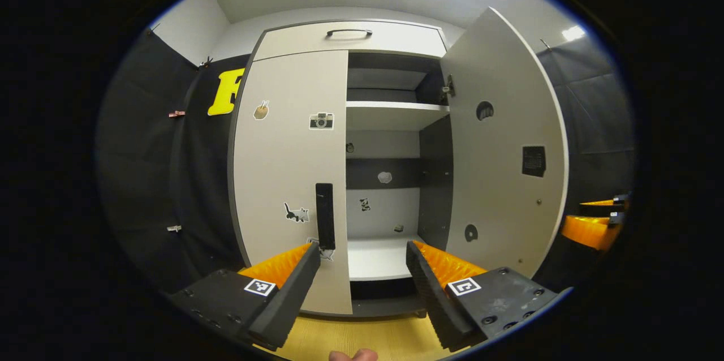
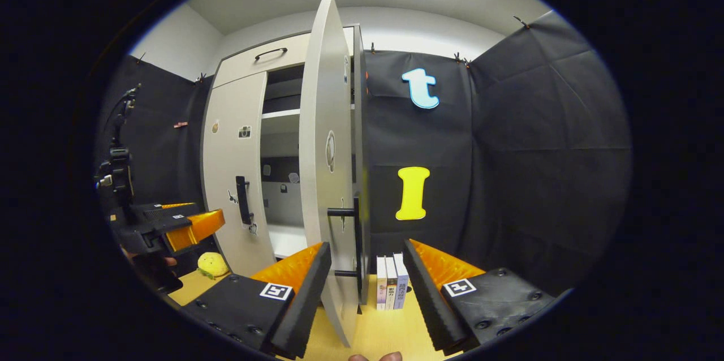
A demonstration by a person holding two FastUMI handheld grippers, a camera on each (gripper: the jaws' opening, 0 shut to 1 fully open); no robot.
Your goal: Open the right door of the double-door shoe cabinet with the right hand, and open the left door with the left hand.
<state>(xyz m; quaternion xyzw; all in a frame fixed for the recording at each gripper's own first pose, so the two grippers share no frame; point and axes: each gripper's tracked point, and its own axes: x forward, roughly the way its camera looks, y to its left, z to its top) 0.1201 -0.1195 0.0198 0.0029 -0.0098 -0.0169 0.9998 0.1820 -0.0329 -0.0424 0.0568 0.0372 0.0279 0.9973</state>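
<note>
The shoe cabinet [image 1: 350,38] faces me in the left gripper view. Its left door [image 1: 288,168] is closed, with a black vertical handle [image 1: 324,216] just beyond my left gripper [image 1: 363,249], which is open and holds nothing. The right door [image 1: 503,163] stands swung wide, baring the shelves [image 1: 390,107]. In the right gripper view that right door [image 2: 325,123] is edge-on, and its black handle [image 2: 355,236] sits just ahead of my right gripper [image 2: 366,246], whose fingers are spread wide and not touching it. The left gripper [image 2: 169,231] hovers at the left, before the closed left door [image 2: 232,180].
A top drawer [image 1: 349,38] with a black handle caps the cabinet. Three books [image 2: 390,287] stand on the wooden floor [image 2: 384,332] beside the cabinet's right side. A yellow plush toy [image 2: 212,265] lies on the floor at the left. Black cloth walls close in on both sides.
</note>
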